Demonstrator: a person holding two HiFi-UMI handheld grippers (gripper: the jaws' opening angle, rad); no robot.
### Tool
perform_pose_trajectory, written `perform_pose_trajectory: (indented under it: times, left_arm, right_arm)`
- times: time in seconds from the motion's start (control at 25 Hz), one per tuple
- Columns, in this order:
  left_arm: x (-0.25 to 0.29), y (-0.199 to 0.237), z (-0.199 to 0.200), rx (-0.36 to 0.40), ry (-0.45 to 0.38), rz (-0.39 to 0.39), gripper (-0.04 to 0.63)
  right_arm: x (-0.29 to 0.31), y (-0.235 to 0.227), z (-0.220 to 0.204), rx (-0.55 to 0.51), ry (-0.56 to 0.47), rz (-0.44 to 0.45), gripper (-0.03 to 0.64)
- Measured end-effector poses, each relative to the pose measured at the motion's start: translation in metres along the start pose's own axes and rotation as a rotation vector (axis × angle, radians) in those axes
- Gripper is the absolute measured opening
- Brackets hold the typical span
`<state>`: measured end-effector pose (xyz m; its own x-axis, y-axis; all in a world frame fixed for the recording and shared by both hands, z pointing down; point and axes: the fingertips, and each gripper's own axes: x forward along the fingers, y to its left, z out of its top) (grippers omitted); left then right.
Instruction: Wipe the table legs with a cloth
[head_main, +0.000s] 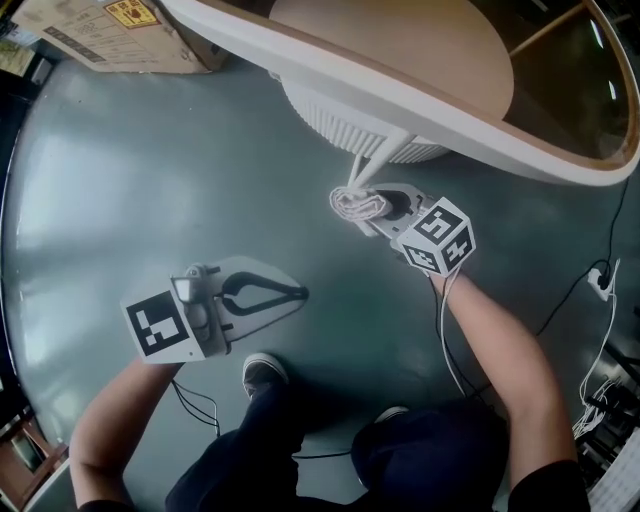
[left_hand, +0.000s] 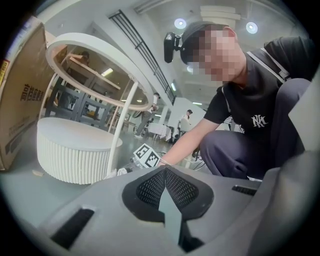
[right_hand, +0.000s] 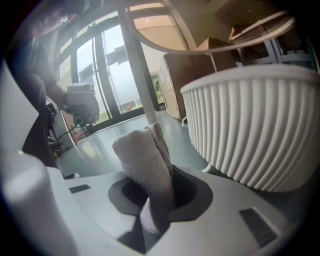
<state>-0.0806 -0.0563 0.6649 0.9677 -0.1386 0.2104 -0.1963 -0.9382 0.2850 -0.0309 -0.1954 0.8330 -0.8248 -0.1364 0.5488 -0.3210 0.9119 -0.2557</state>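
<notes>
Right gripper view: right gripper (right_hand: 156, 197) is clamped on a folded white cloth (right_hand: 145, 160), with the cloth's top against the thin white table leg (right_hand: 137, 70), low down, beside the ribbed white drum (right_hand: 255, 125). Head view: left gripper (head_main: 292, 293) has its jaws pressed together with nothing between them, over the grey floor (head_main: 120, 180), well apart from the leg.

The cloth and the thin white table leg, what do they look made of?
The cloth looks like soft terry or microfibre: fuzzy off-white nap, thick folds. The table leg is probably painted metal tube, possibly plastic: slim, smooth, evenly white.
</notes>
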Motion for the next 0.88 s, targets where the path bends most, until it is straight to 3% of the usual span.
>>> perform_pose_trajectory:
  times: [0.24,0.36,0.52,0.72,0.88]
  left_arm:
    - [-0.005,-0.002,-0.010,-0.019,-0.003,0.015,0.006]
    - [-0.004,-0.009,-0.008,-0.035,-0.014,0.027,0.006]
    - [-0.002,-0.013,0.008,-0.013,-0.026,0.030,0.006]
    - [0.001,-0.005,0.039,0.016,-0.063,0.055,0.006]
    - [0.010,-0.006,0.059,0.063,-0.071,0.035,0.006]
  right_arm:
    - [0.026,-0.015,-0.040,0.064,0.182,-0.034,0.078]
    - [0.014,-0.002,-0.031,0.042,0.190,-0.037,0.078]
    - [-0.047,0.016,0.027,-0.008,0.000,-0.031,0.078]
    - [-0.134,0.019,0.139,-0.072,-0.357,-0.091,0.078]
    - [-0.170,0.031,0.216,-0.149,-0.542,-0.103,0.078]
